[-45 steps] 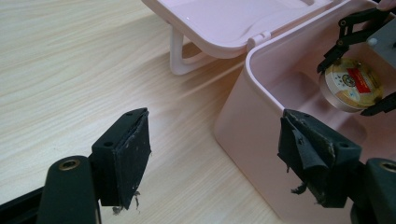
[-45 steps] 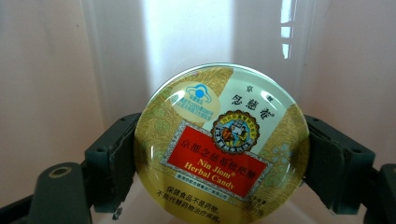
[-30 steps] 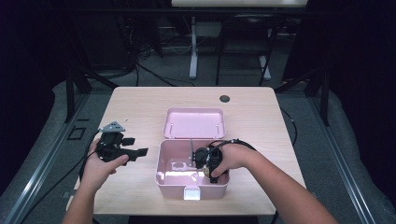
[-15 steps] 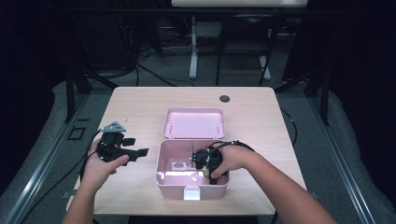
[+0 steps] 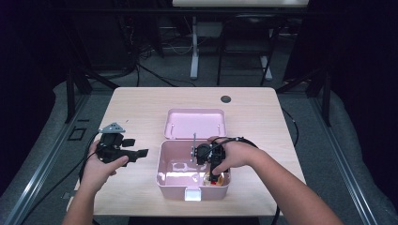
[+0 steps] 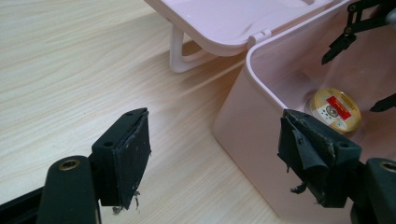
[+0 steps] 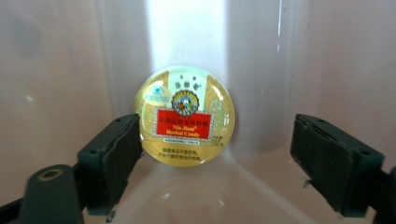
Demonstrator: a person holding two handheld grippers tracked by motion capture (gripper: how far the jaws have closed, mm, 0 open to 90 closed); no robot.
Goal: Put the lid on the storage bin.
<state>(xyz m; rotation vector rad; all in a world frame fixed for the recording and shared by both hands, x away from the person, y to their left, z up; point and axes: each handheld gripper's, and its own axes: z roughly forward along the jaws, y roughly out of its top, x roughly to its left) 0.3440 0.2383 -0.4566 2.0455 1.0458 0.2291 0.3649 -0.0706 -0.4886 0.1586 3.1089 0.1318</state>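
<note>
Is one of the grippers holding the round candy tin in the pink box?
No, nothing is held. The right gripper hangs open inside the pink box, jaws apart around the candy tin. The left gripper is open over the table.

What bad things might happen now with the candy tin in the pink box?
The right claw is open down inside the pink box, and the round candy tin sits off toward its left pad. If it shuts now, it might clip the rim and the tin could slide away. The walls are close, so a pad may bump one. The left claw hangs open beside the box, not steadying it, so the box might shift.
</note>
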